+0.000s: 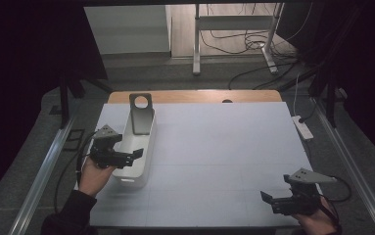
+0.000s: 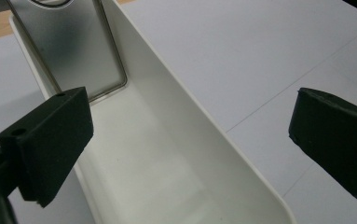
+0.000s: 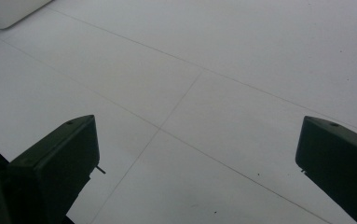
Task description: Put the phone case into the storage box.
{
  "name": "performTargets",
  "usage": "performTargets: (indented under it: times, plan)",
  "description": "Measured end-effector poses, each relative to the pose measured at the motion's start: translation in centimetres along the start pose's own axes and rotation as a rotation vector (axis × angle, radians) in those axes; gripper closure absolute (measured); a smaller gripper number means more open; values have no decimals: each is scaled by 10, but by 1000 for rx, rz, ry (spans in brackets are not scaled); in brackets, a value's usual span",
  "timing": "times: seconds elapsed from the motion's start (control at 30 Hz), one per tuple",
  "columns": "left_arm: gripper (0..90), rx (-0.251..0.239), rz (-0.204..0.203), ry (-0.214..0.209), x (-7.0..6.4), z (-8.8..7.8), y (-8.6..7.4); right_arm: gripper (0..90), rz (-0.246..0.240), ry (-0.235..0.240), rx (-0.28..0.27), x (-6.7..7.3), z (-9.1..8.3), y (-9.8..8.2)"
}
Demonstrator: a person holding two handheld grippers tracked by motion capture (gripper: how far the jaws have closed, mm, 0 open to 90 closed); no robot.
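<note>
A long white bin (image 1: pixel 149 149) lies lengthwise on the left part of the white table top (image 1: pixel 224 147). A grey metal stand (image 1: pixel 141 117) with a round hole near its top leans upright in the bin's far end. My left gripper (image 1: pixel 135 154) hovers over the bin's near half, held by a hand at the bin's left side. In the left gripper view the left gripper (image 2: pixel 190 130) is open wide, with the bin's wall (image 2: pixel 176 107) and the stand (image 2: pixel 73 42) beyond. My right gripper (image 1: pixel 269 200) is open near the front right, and the right gripper (image 3: pixel 197 154) has bare table between its jaws.
A corner of the bin (image 3: pixel 8 9) shows at the top left of the right gripper view. A wooden strip (image 1: pixel 195 96) runs along the table's far edge. A white power strip (image 1: pixel 302 127) lies off the right side. Cables and a metal frame (image 1: pixel 197 49) stand on the floor behind.
</note>
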State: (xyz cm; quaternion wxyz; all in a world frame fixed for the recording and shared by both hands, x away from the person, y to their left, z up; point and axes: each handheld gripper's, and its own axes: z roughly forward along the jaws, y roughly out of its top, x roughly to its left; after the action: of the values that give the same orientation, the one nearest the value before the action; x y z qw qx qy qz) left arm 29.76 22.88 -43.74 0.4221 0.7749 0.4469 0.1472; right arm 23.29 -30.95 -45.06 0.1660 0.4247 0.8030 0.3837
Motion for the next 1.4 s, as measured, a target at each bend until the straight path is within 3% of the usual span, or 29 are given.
performTargets:
  times: [1.4]
  plan:
    - [9,-20,-24,7,-16,-36,-37,0,-11,-4,-4,1,-1,0]
